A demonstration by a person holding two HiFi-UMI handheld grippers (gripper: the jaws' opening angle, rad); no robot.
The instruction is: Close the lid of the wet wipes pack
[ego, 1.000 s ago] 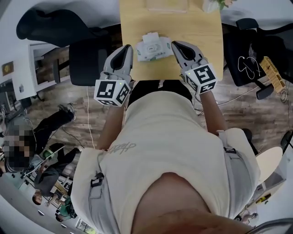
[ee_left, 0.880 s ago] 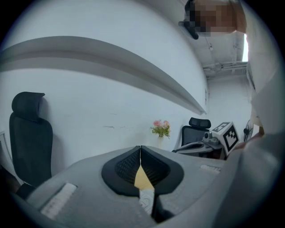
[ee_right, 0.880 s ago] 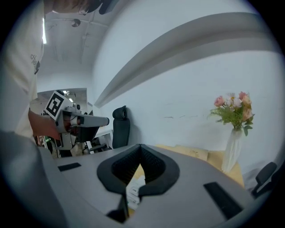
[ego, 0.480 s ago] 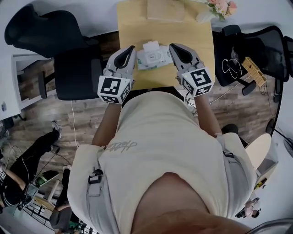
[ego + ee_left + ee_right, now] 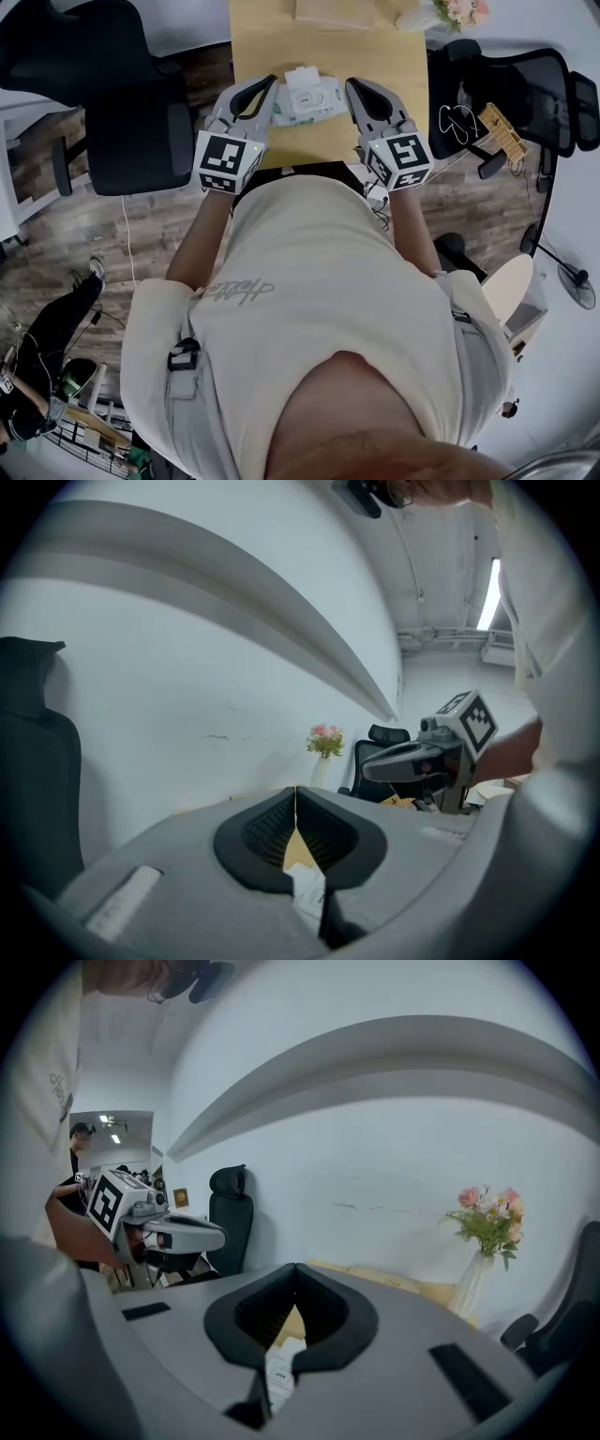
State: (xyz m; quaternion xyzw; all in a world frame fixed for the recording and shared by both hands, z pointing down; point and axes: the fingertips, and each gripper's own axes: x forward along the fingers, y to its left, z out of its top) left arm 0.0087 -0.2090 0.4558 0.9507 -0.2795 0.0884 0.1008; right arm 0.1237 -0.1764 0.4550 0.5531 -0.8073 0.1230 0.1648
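Pack: a soft, white-and-green plastic wet wipes pack is lying flat near the front edge of the table, between the two grippers.
Lid: a white rigid lid is showing at the pack's far edge; whether it is up or down cannot be told.
Left gripper: the grey moulded-plastic left gripper is hovering just beside the pack's left end. In its own view the ribbed black pads are meeting at the tips with nothing clamped, and a corner of the pack is showing through the gap behind them.
Right gripper: the matching right gripper is hovering at the pack's right end. Its jaws are likewise pressing together at the tips and gripping nothing, with the pack showing below.
Table: a smooth, pale wooden table is carrying the pack.
Flowers: pink flowers are standing in a slim white vase at the table's far right corner.
Chairs: a padded black office chair is sitting left of the table, and a black mesh chair right of it.
Person: a cream T-shirt is filling the lower half of the head view.
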